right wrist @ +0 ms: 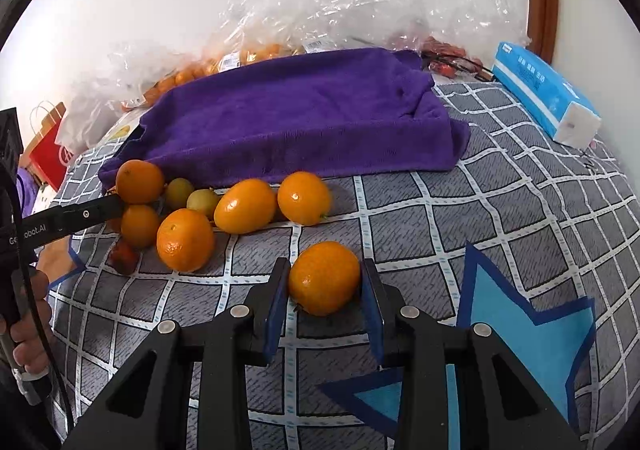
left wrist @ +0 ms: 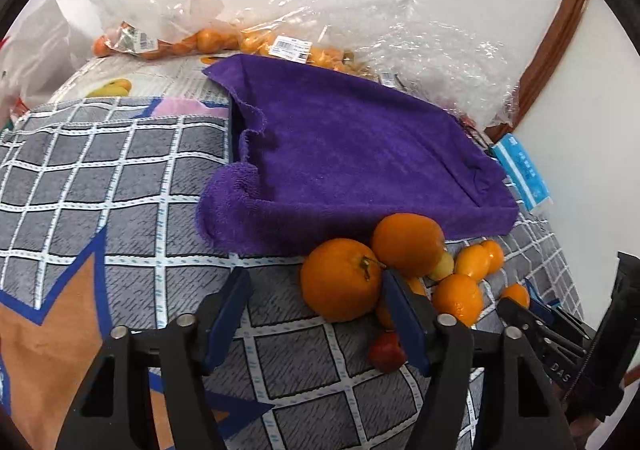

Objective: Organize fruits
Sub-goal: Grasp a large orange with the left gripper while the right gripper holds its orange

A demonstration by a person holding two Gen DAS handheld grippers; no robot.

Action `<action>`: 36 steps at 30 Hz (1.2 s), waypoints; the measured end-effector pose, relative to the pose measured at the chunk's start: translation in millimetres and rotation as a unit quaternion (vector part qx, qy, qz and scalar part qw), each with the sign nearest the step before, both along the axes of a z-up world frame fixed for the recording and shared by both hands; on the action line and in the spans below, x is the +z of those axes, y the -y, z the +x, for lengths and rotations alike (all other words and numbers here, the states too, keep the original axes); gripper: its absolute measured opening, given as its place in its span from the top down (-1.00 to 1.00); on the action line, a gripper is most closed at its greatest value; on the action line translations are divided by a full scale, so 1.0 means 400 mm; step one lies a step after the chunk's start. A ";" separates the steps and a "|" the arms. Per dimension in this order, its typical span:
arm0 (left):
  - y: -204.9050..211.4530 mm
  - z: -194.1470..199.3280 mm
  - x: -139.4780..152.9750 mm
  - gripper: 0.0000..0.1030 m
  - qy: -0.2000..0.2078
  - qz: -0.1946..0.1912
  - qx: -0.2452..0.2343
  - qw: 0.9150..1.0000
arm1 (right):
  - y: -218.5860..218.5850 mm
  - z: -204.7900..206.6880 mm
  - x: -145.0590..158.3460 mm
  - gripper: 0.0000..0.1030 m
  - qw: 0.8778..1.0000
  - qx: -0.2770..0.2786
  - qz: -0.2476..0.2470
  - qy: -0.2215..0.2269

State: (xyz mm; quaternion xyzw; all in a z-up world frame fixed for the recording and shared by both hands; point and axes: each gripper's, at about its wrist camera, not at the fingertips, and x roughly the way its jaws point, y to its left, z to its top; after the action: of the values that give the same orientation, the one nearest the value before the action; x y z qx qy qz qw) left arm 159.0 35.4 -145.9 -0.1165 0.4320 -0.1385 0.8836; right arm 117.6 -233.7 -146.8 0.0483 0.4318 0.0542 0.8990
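A smooth, glossy orange (right wrist: pixel 324 278) is seen pinched between the blue pads of the right hand-held gripper (right wrist: pixel 326 290), just above a grey quilted cover (right wrist: pixel 500 210) crossed by white stitched grid lines and printed with blue star shapes. Whether the surface beneath is a bed or a bench cannot be told.

The left hand-held gripper (left wrist: pixel 316 310) is shown partly spread, its right blue pad set against a large round stemmed orange (left wrist: pixel 340 284) while the left pad stands apart over bare cover; nothing is pinched.

A loose cluster of fruit (right wrist: pixel 208 210) is gathered at the front edge of a plush purple towel (right wrist: pixel 296 118), which is draped over a shallow rectangular tray or box whose dark edge shows at the left in the left wrist view. The cluster is made up of round oranges, oval yellow-orange fruits, two small greenish ones and a small wrinkled red fruit (left wrist: pixel 386 352).

Behind the towel, crumpled clear plastic bags (right wrist: pixel 320 2) bearing white barcode labels are piled against a white wall, with more small oranges inside. A blue and white tissue pack (right wrist: pixel 544 90) is laid at the right, a red paper bag (right wrist: pixel 48 154) at the far left.
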 end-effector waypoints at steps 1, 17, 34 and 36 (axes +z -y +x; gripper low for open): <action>-0.003 -0.004 0.001 0.06 0.001 -0.015 -0.010 1.000 | -0.001 0.000 0.000 0.33 1.000 0.000 -0.002 0.000; -0.033 0.004 -0.016 0.11 -0.017 -0.058 -0.008 0.998 | -0.001 0.002 -0.002 0.33 1.000 -0.003 -0.009 0.003; -0.069 -0.057 0.002 0.23 -0.007 -0.048 0.021 0.999 | 0.010 -0.020 0.021 0.33 1.000 -0.010 0.003 0.026; -0.069 -0.066 0.011 0.23 -0.004 -0.043 0.024 0.999 | 0.011 -0.021 0.025 0.33 1.000 -0.008 0.009 0.025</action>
State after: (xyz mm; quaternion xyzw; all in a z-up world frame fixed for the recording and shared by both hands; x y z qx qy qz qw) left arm 132.7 63.1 -141.4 -0.1654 0.4263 -0.1357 0.8789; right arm 109.0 -238.0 -136.7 0.0586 0.4085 0.0524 0.9093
